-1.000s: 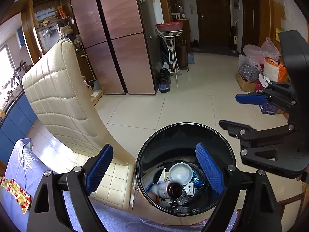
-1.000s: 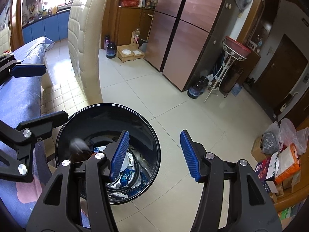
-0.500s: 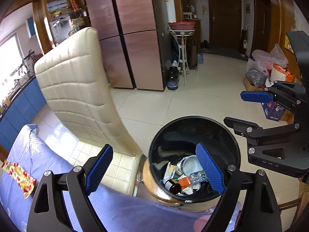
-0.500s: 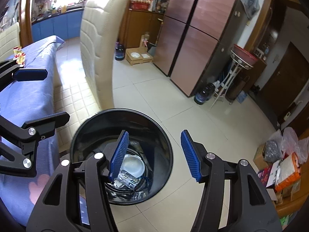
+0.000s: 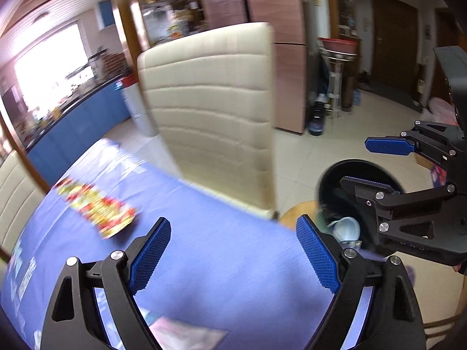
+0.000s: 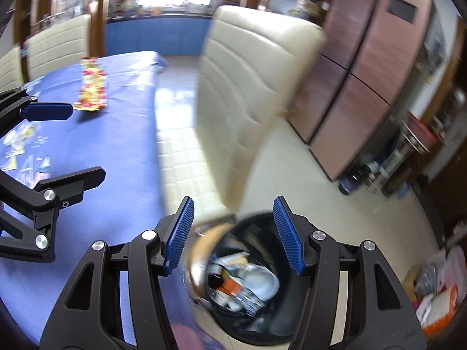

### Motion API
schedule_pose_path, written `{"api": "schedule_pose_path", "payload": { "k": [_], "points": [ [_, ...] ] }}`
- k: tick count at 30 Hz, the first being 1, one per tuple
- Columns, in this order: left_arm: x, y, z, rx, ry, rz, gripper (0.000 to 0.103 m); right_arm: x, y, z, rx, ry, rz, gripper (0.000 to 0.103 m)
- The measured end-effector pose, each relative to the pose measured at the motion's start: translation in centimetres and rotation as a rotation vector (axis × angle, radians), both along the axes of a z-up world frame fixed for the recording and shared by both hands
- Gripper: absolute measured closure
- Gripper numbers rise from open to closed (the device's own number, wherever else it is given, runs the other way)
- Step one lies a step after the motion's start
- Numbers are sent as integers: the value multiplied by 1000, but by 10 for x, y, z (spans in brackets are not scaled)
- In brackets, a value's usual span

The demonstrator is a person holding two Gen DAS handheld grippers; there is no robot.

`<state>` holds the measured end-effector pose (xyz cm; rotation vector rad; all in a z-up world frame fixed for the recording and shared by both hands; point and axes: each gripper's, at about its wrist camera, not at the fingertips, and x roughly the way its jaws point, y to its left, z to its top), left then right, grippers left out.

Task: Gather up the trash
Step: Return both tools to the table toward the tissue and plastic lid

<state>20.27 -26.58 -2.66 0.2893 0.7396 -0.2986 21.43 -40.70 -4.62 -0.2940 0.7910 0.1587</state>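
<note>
A black trash bin stands on the floor beside the table, with cups, a bottle and wrappers inside. A red-and-yellow snack wrapper lies on the blue tablecloth; it also shows in the right wrist view. My left gripper is open and empty over the table, right of the wrapper. My right gripper is open and empty above the bin's near rim; it shows in the left wrist view. The left gripper shows at the left edge of the right wrist view.
A cream padded chair stands between table and bin. Small paper scraps lie on the blue cloth. A copper fridge, a stand with a red basin and bags on the floor are farther off.
Both grippers have swung left from over the bin toward the table. The snack wrapper and tablecloth have come into fuller view. Both stay open and empty.
</note>
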Motion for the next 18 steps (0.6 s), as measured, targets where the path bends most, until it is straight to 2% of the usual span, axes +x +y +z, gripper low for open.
{"api": "schedule_pose_path", "payload": {
  "k": [5,18],
  "points": [
    [-7,58,-1,-3,10,126,18,5,58,1,4,-6,131,40],
    [-46,192,-18,8,46,418,18,3,199,-7,11,20,420,37]
  ]
}}
